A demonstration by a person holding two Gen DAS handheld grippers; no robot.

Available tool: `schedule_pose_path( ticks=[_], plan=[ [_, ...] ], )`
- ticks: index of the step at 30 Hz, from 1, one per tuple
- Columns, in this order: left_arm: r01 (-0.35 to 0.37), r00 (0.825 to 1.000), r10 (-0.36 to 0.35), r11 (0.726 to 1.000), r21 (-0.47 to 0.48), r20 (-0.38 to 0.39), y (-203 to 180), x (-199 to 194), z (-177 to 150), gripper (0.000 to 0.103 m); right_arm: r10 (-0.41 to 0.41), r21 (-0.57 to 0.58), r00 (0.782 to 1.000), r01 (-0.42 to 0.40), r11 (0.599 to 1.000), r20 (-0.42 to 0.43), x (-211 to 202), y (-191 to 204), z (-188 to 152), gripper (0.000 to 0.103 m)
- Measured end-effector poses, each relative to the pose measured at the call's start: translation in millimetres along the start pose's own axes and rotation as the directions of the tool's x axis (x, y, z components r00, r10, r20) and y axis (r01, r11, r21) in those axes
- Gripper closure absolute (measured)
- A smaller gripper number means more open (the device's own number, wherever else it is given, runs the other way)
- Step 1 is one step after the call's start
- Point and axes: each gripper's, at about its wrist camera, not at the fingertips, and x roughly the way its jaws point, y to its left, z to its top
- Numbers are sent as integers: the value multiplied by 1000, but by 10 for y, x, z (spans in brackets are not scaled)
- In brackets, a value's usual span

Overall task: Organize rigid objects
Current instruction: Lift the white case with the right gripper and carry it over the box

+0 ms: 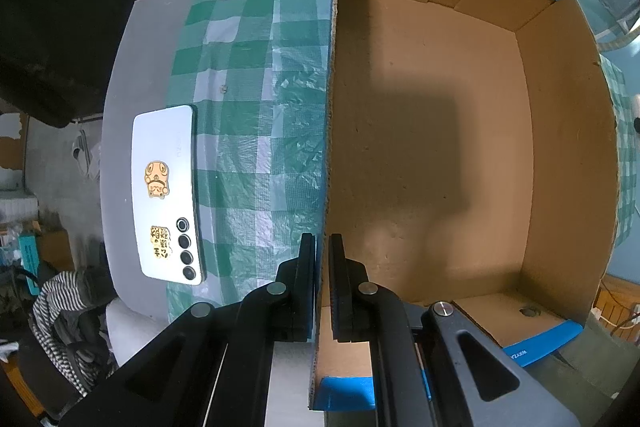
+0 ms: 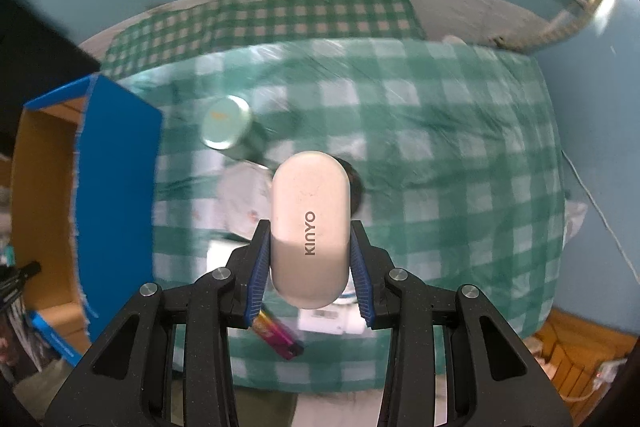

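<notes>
My right claw (image 2: 311, 259) pinches a cream pill-shaped case (image 2: 309, 227) marked KINYO, its blue pads pressed on both long sides, and the case hangs above the checked desk (image 2: 460, 155), to the right of the cardboard box (image 2: 116, 195). My left claw (image 1: 322, 287) is pressed together on the box's near wall (image 1: 330, 131), one finger inside and one outside, steadying it.

The worry from here: the case is smooth and rounded and held only at its lower half, so a quick swing toward the box could let it pivot or slide out (the blur says the view is moving fast). It could also clip the box's blue outer wall on the way over, and if my left pinch drags, the box may shift or tip.

Inside the box I see only bare cardboard floor and shadow. Left of the box a white phone (image 1: 168, 195) lies camera-side up; right of it, below the case, sit a metal tin (image 2: 228, 123), a white packet (image 2: 332, 319) and a pink lighter-like item (image 2: 278, 337).
</notes>
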Motion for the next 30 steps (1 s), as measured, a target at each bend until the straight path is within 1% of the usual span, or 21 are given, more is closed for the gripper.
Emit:
schedule_pose_path(
  ticks=[11, 14, 23, 30],
  plan=[
    [10, 1000, -10, 1000, -1, -3, 49, 15, -18, 98, 47, -151, 999, -44, 988, 18, -121, 527, 233, 67],
    [13, 1000, -13, 1000, -3, -6, 56, 20, -18, 98, 78, -184, 997, -73, 980, 19, -159, 694, 304, 67],
    [12, 1000, -12, 1000, -9, -10, 52, 50, -22, 98, 122, -295, 992, -110, 949, 23, -243, 1216, 483, 67],
    [10, 1000, -10, 1000, -17, -14, 43, 55, -17, 98, 139, -375, 990, -127, 918, 4, -174, 1599, 560, 67]
  ],
)
